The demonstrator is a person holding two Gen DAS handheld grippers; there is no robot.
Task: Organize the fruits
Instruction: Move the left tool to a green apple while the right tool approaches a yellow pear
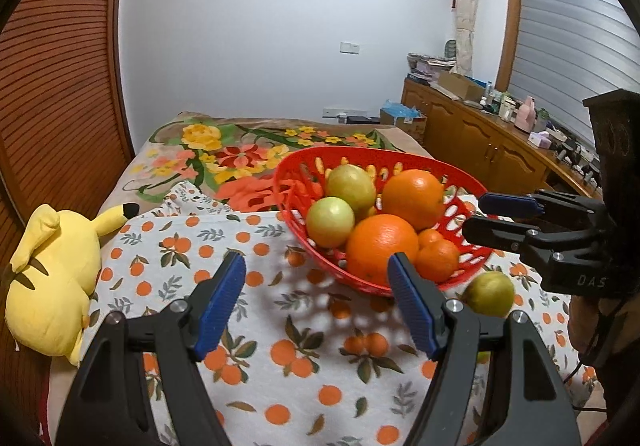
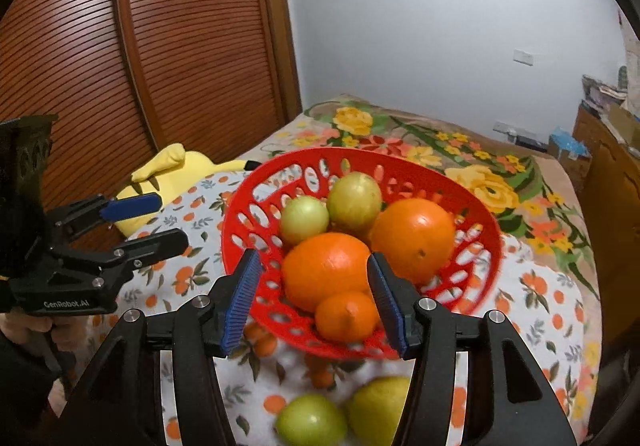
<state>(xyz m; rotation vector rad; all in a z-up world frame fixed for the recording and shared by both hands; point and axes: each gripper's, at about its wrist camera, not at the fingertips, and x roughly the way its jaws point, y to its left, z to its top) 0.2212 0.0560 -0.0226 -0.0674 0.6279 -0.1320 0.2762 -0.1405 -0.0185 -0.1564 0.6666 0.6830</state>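
A red perforated basket (image 1: 296, 166) (image 2: 476, 190) sits on an orange-print cloth (image 1: 260, 326). It holds two large oranges (image 1: 380, 246) (image 1: 414, 194), a small tangerine (image 1: 438, 258) and two green fruits (image 1: 330, 220) (image 1: 350, 184). A green fruit (image 1: 490, 294) lies on the cloth beside the basket. In the right wrist view a green fruit (image 2: 310, 422) and a yellow-green fruit (image 2: 378, 408) lie on the cloth below the basket. My left gripper (image 1: 318, 302) is open and empty over the cloth, near the basket's front. My right gripper (image 2: 314, 300) is open and empty above the basket's near rim.
A yellow plush toy (image 1: 52, 278) lies at the cloth's left edge. A floral blanket (image 1: 224, 154) covers the bed behind the basket. A slatted wooden door (image 1: 56, 66) stands at the left. A wooden cabinet (image 1: 480, 138) with clutter runs along the right.
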